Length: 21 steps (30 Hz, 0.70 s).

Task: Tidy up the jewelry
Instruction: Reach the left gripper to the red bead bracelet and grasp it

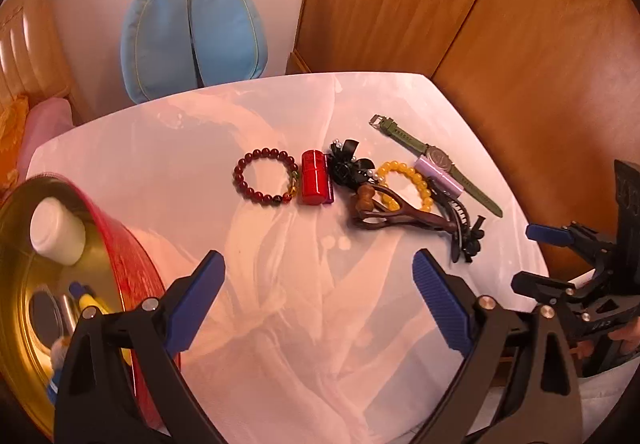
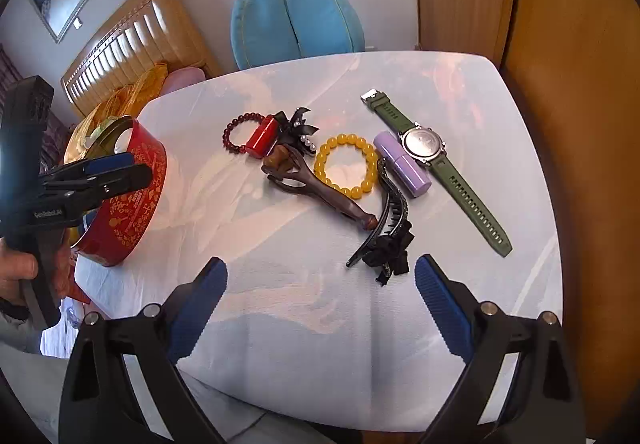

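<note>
While the jewelry is still lying in a loose row across the middle of the white table [image 2: 500, 324], the task is sitting at a pick-up stage, as I judge it: both tools are hovering empty over the near edge and nothing is being carried. The left gripper [image 1: 318, 300] is holding its 2 blue fingers [image 1: 200, 300] spread wide, touching nothing; the right gripper [image 2: 320, 308] is doing the same, its fingers [image 2: 444, 308] gaping apart over bare tabletop. The red tin [image 2: 132, 196] is standing at the far left edge of the table, lid off, with a white cylinder [image 1: 58, 230] and other small items already lying inside. Running left to right are the dark red bead bracelet [image 1: 266, 177], red cylinder [image 1: 316, 177], black bow [image 1: 348, 164], brown wooden piece [image 2: 320, 184], yellow bead bracelet [image 2: 346, 166], lilac tube [image 2: 402, 164] and green watch [image 2: 436, 160], with the black hair clip [image 2: 384, 232] lying nearest the right gripper. The next move is probably calling for the right gripper to be reaching forward, straddling the clip's narrow spine and closing gently, then crossing left to the tin.
</note>
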Each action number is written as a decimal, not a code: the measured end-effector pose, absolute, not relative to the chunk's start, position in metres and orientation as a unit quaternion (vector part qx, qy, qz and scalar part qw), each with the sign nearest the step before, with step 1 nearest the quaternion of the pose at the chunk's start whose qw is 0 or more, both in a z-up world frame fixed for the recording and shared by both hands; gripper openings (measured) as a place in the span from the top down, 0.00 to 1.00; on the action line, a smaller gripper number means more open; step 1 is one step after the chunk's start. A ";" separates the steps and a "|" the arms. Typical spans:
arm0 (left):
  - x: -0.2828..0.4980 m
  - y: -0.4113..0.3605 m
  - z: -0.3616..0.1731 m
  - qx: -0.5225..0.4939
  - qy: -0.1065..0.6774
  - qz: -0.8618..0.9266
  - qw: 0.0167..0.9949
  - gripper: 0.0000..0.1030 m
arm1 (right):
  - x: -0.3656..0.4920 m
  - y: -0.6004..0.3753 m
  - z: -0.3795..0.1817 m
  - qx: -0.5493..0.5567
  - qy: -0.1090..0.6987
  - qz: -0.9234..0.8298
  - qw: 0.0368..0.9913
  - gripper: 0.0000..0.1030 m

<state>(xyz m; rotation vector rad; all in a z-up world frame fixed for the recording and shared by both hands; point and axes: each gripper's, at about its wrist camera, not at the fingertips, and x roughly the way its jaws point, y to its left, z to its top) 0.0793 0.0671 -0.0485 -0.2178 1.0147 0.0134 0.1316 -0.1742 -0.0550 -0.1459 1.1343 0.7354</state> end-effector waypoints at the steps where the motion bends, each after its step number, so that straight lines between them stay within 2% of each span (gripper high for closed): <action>1: 0.086 0.068 -0.051 -0.093 0.485 0.004 0.869 0.10 | 0.134 -0.172 -0.058 -0.072 0.527 0.340 0.776 0.07; 9: 0.151 0.077 -0.097 -0.023 0.533 0.006 0.846 0.10 | 0.154 -0.156 -0.077 -0.063 0.555 0.324 0.763 0.07; 17: 0.181 0.129 -0.122 -0.112 0.552 0.132 0.816 0.10 | 0.165 -0.151 -0.088 -0.056 0.569 0.317 0.756 0.07; 21: 0.197 0.129 -0.139 -0.082 0.573 0.146 0.802 0.10 | 0.166 -0.148 -0.085 -0.062 0.568 0.321 0.755 0.07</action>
